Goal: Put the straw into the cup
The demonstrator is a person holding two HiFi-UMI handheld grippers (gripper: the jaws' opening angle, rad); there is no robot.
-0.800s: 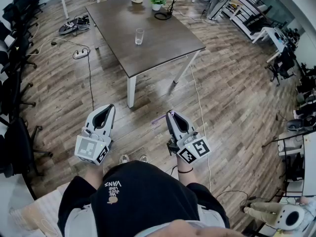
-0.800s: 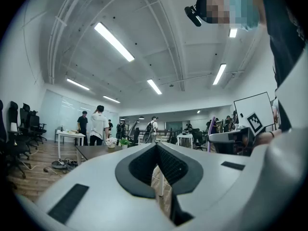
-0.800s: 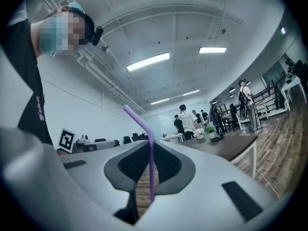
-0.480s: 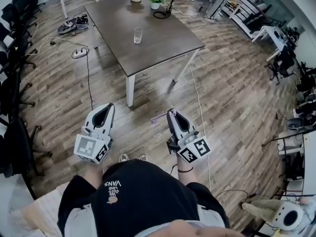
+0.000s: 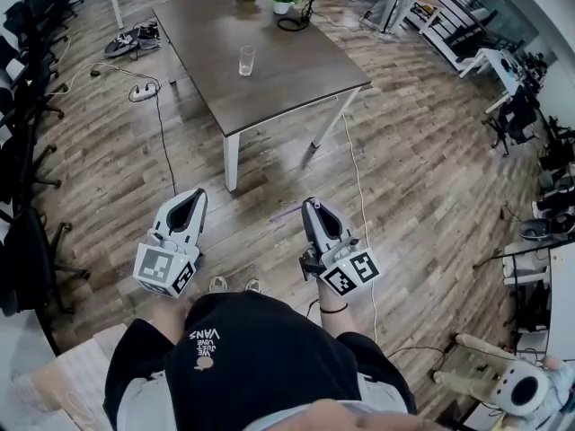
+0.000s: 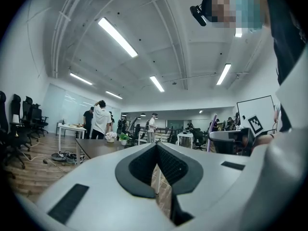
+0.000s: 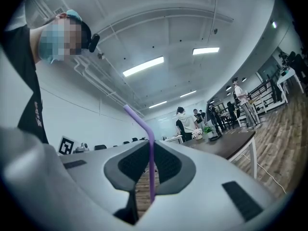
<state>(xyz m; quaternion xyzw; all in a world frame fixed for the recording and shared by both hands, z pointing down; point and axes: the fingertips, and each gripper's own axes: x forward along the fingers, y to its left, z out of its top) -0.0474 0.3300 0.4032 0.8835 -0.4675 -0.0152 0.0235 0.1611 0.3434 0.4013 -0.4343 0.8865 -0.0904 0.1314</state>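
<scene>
Now, purple bent-top straw, clamped in right hand-held gripper, left hand-held gripper closed, empty

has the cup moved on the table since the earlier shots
No. The cup keeps its spot on the table, with the same gap to the table's left edge; the whole view just slid slightly.

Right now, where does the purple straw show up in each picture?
Head view: straw at lower middle, in the right gripper.
Left gripper view: thin purple line at right.
Right gripper view: centre, between the shut jaws.
Shared landmark: the dark table.
</scene>
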